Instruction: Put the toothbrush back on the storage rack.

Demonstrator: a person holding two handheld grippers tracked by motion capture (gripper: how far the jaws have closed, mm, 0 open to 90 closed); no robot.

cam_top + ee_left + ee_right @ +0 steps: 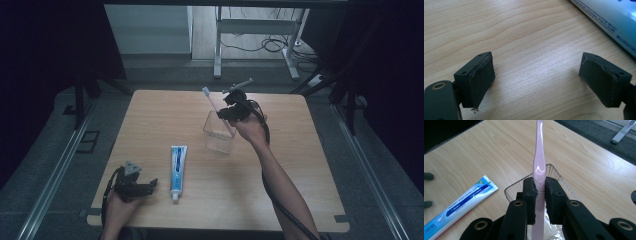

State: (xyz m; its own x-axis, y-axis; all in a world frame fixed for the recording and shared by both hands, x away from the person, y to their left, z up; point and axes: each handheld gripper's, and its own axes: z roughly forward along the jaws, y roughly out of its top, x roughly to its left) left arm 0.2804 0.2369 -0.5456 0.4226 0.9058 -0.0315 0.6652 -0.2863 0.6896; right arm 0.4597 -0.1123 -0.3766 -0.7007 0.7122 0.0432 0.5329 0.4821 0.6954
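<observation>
A pink toothbrush (539, 157) is pinched between the pads of my right gripper (541, 192), which is shut on its handle. In the high view the toothbrush (212, 102) leans over a clear plastic cup (218, 136) near the table's middle, its lower end inside the cup, with my right gripper (226, 112) just above the rim. A blue and white toothpaste tube (177, 166) lies flat on the table. My left gripper (148, 186) rests near the front left edge, open, nothing between its pads (482, 75); the toothpaste tube (610, 18) lies beyond its right jaw.
The wooden table (300, 150) has bare surface on the right and back left. Beyond its far edge stand metal frame legs (218, 45) and cables (270, 44) on the floor.
</observation>
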